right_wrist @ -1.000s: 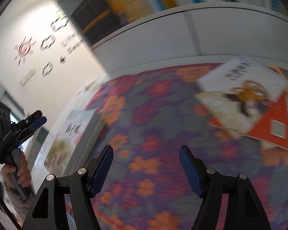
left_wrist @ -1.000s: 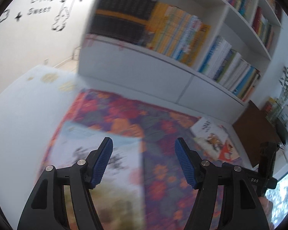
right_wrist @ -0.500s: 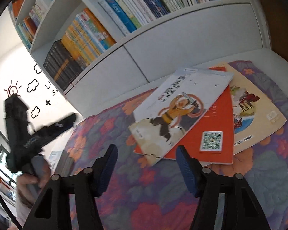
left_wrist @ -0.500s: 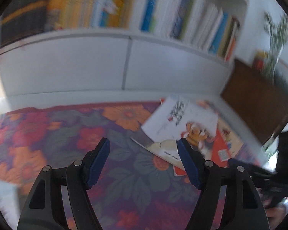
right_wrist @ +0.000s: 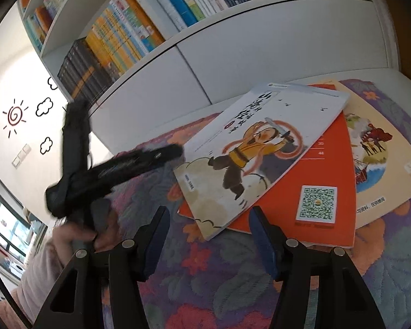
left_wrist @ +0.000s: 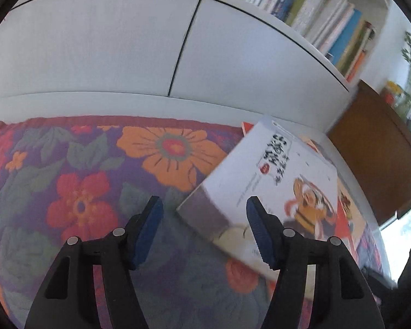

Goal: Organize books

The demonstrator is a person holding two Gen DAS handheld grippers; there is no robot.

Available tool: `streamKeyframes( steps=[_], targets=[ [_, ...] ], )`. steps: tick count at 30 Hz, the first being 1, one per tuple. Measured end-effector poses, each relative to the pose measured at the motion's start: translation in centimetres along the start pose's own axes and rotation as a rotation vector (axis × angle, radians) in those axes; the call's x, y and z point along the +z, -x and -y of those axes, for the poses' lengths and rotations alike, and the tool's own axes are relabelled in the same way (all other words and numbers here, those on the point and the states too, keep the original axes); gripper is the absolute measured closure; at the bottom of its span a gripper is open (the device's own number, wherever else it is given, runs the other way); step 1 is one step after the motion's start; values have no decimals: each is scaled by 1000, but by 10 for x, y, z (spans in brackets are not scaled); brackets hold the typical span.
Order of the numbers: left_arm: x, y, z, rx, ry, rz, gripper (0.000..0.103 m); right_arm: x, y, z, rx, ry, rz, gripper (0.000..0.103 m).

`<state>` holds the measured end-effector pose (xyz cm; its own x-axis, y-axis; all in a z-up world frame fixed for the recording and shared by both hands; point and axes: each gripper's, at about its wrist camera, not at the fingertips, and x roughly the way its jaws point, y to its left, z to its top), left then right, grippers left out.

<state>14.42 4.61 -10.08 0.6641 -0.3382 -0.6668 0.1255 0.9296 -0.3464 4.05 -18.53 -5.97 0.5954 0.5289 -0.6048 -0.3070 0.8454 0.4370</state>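
Three thin picture books lie stacked askew on a floral rug (right_wrist: 205,288). On top is a white one with a cartoon swordsman (right_wrist: 260,148), under it an orange one with a QR code (right_wrist: 315,186), then a beige one (right_wrist: 378,159). My left gripper (left_wrist: 202,227) hovers low at the white book's (left_wrist: 260,189) left corner; its jaws are closing, and the corner shows between them untouched. In the right wrist view the left gripper (right_wrist: 178,150) tips reach that book's left edge. My right gripper (right_wrist: 208,219) is open over the book's near corner, gripping nothing.
A white bookcase (right_wrist: 233,49) with closed lower doors and full shelves stands just behind the rug. A brown wooden cabinet (left_wrist: 375,159) stands to the right of the books. A hand and pale sleeve (right_wrist: 76,235) hold the left gripper at the rug's left.
The left gripper swung away from a book at the rug's left and dropped to the stack's left corner. The right gripper drew nearer to the stack. Both jaws narrowed a little.
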Motion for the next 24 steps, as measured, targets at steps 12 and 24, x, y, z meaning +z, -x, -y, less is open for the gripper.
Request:
streamKeyframes(
  steps=[12, 24],
  targets=[
    [-1, 2, -16, 41, 102, 23, 41, 0, -2, 3, 14, -10, -3, 44],
    [10, -16, -1, 34, 47, 0, 42, -2, -6, -8, -29, 41, -19, 43]
  ],
)
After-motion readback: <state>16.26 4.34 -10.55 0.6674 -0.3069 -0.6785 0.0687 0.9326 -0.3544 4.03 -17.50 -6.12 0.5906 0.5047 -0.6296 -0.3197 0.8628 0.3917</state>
